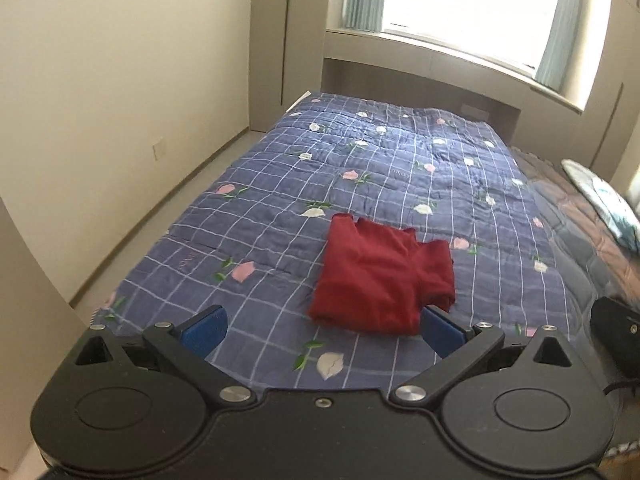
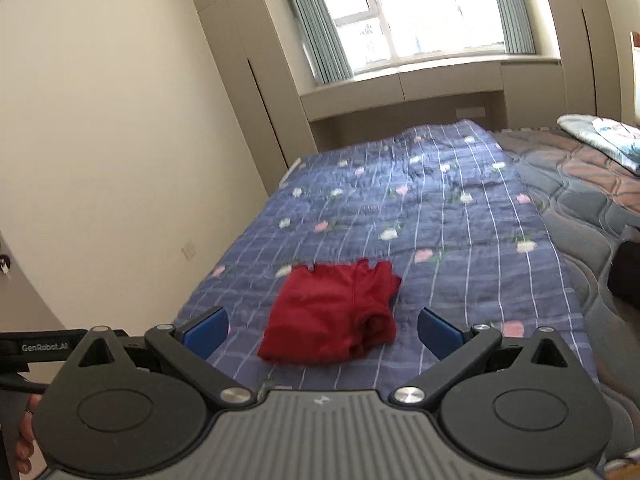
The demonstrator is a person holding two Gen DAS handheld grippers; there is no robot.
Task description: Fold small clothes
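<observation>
A small dark red garment (image 1: pixel 380 276) lies folded into a compact bundle on the blue checked floral quilt (image 1: pixel 320 168). My left gripper (image 1: pixel 324 328) hovers just in front of it, open, nothing between its blue pads (image 1: pixel 204 330). The right pad sits close to the bundle's near right corner. In the right wrist view the same red garment (image 2: pixel 332 316) lies on the quilt (image 2: pixel 440 220), straight ahead of my right gripper (image 2: pixel 324 332), which is open and holds nothing. Both grippers stand above the bed's near end.
A grey-brown quilted mattress (image 2: pixel 580 184) borders the quilt on the right, with a light patterned cloth (image 2: pixel 600 136) on it. A cream wall (image 1: pixel 100 100) and a strip of floor run along the left. A window (image 2: pixel 420 12) with curtains is at the far end.
</observation>
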